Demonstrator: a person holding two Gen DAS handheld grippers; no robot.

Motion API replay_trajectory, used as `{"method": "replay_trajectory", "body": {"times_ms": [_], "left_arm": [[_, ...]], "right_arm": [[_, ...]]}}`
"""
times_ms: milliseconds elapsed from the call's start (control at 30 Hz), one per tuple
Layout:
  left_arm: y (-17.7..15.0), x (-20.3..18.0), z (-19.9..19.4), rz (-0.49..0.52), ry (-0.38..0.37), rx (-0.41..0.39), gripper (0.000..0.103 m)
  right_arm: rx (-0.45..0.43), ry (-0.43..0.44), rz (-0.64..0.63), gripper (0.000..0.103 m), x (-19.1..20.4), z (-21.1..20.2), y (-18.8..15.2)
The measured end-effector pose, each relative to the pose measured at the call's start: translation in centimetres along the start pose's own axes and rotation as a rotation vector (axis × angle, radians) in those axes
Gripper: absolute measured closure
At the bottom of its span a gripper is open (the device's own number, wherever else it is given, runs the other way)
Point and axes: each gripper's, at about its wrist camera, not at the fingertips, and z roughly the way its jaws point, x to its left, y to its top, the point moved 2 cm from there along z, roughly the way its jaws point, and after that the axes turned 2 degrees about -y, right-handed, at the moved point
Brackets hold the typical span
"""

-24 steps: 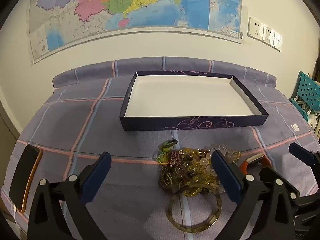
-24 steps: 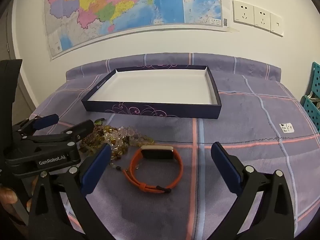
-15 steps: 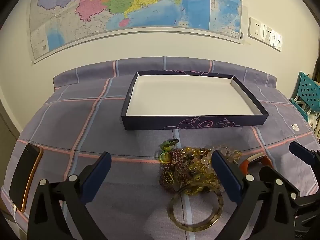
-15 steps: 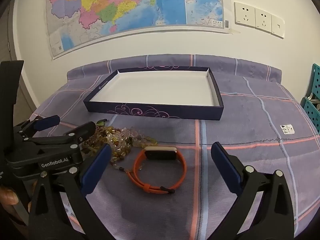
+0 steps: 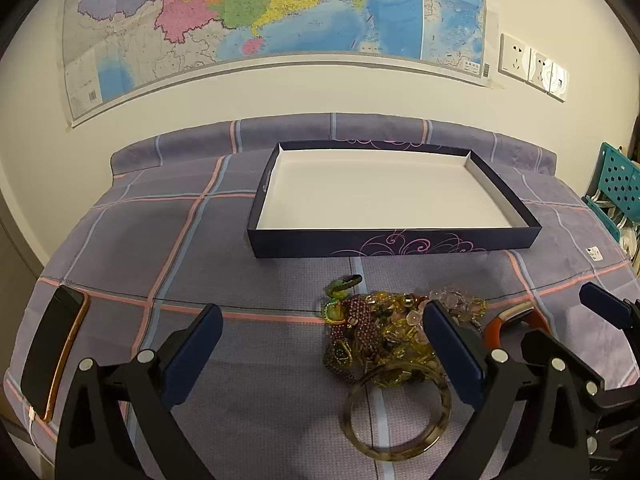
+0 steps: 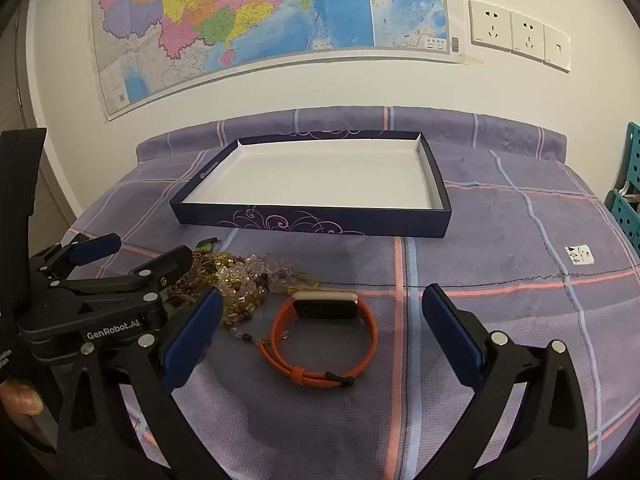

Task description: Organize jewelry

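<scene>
- Our fingers stand wide apart on both sides: the left gripper [image 5: 320, 348] and the right gripper [image 6: 322, 330] each hold nothing, pads clear of everything and tilted down toward the bed.
- The jewelry pile [image 5: 384, 328] lies on the checked bedspread [image 5: 160, 240], near the front wall of the box and not touching it; the left gripper's right finger hides part of the heap.
- We judge the beads light, loose and tangled, strands hooked through one another, so lifting one may drag its neighbours; better to pinch a single strand at the heap's edge than to bite into the middle.
- The amber bangle [image 5: 398, 412] rests at the pile's near edge. It looks stiff and smooth, likely slippery; we would take it across the rim, one pad inside and one outside.
- The orange watch [image 6: 324, 338] lies just beside the beads, under the right gripper. Its strap looks soft and springy, its case hard; the strap loop offers the surest hold.
- The dark box [image 6: 320, 222] with its white floor sits empty beyond them.
- A phone [image 5: 52, 352] lies at the bedspread's left edge, well apart.
</scene>
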Motion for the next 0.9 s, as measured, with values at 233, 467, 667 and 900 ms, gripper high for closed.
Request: {"method": "replay_trajectory", "body": {"times_ms": [233, 467, 667, 900], "left_arm": [[-0.04, 0.00, 0.01, 0.002, 0.002, 0.003, 0.006], [-0.14, 0.00, -0.09, 0.001, 0.004, 0.005, 0.006], [-0.32, 0.12, -0.02, -0.001, 0.006, 0.008, 0.006], [-0.41, 0.18, -0.01, -0.002, 0.005, 0.009, 0.006]], "right_arm": [[0.006, 0.002, 0.004, 0.005, -0.07, 0.21, -0.03], [0.008, 0.005, 0.007, 0.005, -0.10, 0.28, -0.15], [0.011, 0.009, 0.008, 0.005, -0.06, 0.32, -0.28], [0.015, 0.015, 0.012, 0.005, -0.02, 0.39, -0.22]]}}
